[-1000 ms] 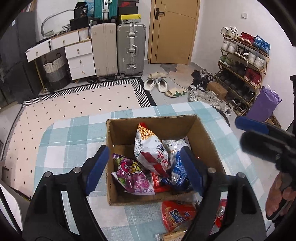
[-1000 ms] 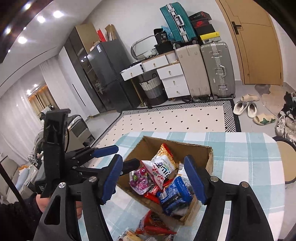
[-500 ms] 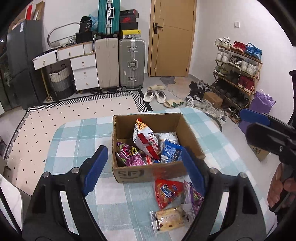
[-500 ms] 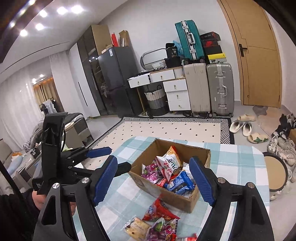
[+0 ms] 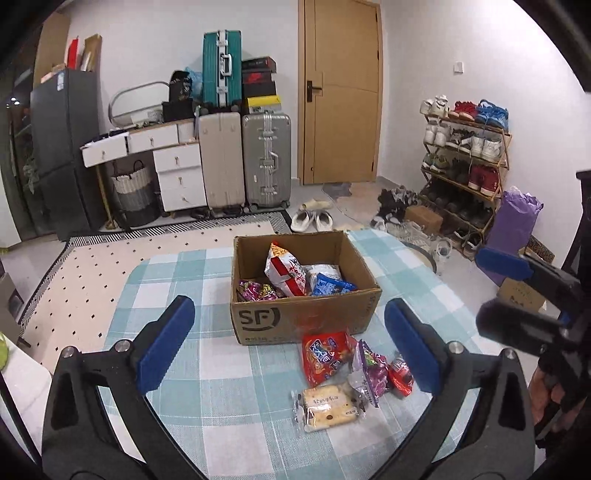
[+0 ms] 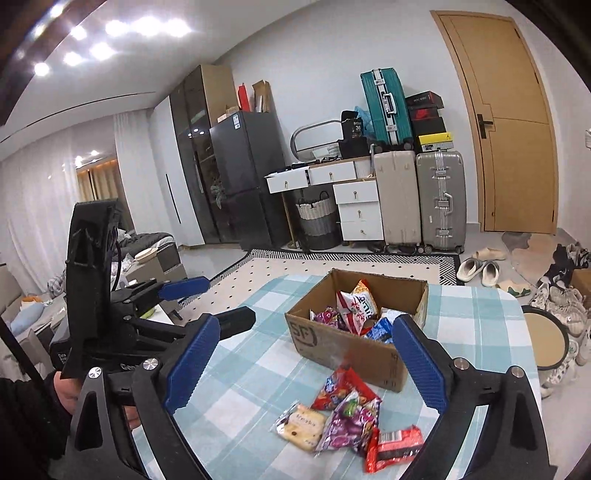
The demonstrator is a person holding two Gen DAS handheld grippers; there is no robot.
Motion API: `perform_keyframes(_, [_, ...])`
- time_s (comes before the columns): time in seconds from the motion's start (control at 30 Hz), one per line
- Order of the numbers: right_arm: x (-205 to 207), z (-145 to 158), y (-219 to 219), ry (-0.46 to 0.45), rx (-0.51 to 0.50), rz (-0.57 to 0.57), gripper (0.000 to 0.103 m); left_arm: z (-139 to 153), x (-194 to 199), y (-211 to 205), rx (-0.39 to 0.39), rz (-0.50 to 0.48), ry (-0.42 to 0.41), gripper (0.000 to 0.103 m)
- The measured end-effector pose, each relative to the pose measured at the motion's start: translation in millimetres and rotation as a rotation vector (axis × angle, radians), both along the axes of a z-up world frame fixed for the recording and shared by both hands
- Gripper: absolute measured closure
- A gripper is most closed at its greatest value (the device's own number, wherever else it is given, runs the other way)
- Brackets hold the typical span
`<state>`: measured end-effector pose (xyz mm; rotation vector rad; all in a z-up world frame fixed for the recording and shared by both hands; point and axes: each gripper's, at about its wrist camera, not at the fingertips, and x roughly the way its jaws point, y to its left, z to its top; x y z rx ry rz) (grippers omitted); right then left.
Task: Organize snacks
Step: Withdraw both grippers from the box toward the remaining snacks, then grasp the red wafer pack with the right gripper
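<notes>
Checked table bears snack box; both grippers opening, empty.

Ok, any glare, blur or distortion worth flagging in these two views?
Left wrist: strong fisheye bending, dark corners, snacks and cardboard box sharp. Right wrist: ceiling lights blown out and slightly smeared, door bowed, table evenly lit, no hard shadows.

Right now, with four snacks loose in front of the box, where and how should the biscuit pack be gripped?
Grip the biscuit pack across its short width, at the middle, coming down from above. It lies flat on the tablecloth, nearest the camera; its left side is free, while the purple candy bag crowds its right end.
</notes>
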<state>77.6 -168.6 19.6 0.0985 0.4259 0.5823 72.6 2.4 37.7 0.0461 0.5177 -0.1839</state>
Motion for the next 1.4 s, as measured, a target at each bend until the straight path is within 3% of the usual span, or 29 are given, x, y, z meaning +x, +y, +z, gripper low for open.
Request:
perform_keyframes(0.17, [-28,-18,-1,-0.016,-0.013,-0.015,0.003,-4,-43,1,0.049,0.065,-0.079,0.0])
perform_keyframes(0.4, [-50,-43,-4,-0.004,-0.001,-0.039,0.001,-27,-59,21,-0.043,0.074,-0.019,0.0])
perform_keyframes(0.63, [-53,-75,-10,0.045,0.018,-0.071,0.001,-72,-43,35,-0.128,0.059,0.087,0.0])
perform_keyframes(1.07, [-30,-126,-17,0.161,-0.003,-0.104,0.001,-148,-4,22,-0.124,0.04,0.179,0.0])
perform_keyframes(1.4, [1,-144,-24,0.217,-0.178,-0.163,0.001,-179,24,19,-0.104,0.043,0.216,0.0])
